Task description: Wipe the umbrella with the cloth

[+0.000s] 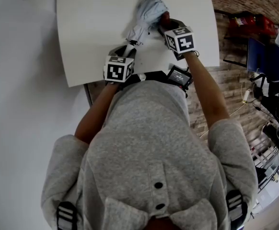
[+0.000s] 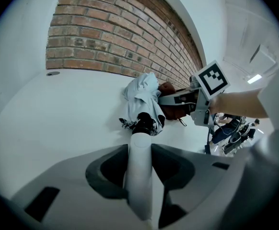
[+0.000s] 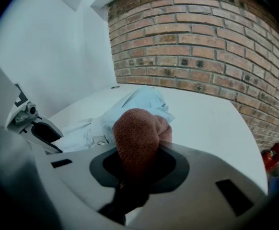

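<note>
jaws of the left gripper (image 2: 140, 166) are clamped on the pale handle (image 2: 140, 186) of the umbrella (image 2: 146, 99), which runs straight out between them to a dark collar where the folded fabric begins. jaws of the right gripper (image 3: 137, 166) are clenched on the cloth (image 3: 140, 133), a rust-brown wad that bulges forward out of the grip.

just past the jaws, the umbrella is seen lying on the white table (image 3: 216, 123), its light blue-grey canopy collapsed and loosely bunched. in the head view the cloth is held against the right side of that bundle, toward its far end, so contact with the fabric appears to be made, though the exact touching spot is hidden by the wad in the right gripper view.

the task is judged to be under way: the umbrella is steadied at one end and the cloth is brought to the canopy. how much of the surface is already wiped cannot be told, since no dirt, streak or damp patch is visible. the stretch of canopy nearer the collar, the left side and the underside against the table are judged to be left, and the umbrella would likely have to be turned for them.

beyond the table, a brick wall (image 3: 202, 42) is seen.
</note>
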Demonstrator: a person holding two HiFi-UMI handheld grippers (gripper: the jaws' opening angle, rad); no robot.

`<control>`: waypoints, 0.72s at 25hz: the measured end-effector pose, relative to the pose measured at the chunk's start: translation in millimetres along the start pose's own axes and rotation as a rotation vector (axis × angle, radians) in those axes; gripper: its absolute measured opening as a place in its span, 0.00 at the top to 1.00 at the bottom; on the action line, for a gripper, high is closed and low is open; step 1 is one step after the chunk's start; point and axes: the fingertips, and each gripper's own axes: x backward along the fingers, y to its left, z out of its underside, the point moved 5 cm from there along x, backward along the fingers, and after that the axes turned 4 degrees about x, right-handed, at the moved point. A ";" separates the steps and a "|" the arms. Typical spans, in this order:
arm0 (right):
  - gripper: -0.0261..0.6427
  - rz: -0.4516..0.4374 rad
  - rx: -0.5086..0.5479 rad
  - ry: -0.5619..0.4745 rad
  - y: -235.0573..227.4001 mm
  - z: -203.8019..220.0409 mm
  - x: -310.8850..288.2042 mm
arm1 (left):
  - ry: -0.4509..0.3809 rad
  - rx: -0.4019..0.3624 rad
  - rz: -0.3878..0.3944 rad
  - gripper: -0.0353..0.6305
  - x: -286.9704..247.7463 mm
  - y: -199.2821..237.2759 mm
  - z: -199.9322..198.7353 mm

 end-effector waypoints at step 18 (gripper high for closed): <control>0.81 -0.087 0.028 0.014 36.2 10.0 2.2 | 0.003 -0.007 -0.001 0.71 -1.5 -0.8 1.4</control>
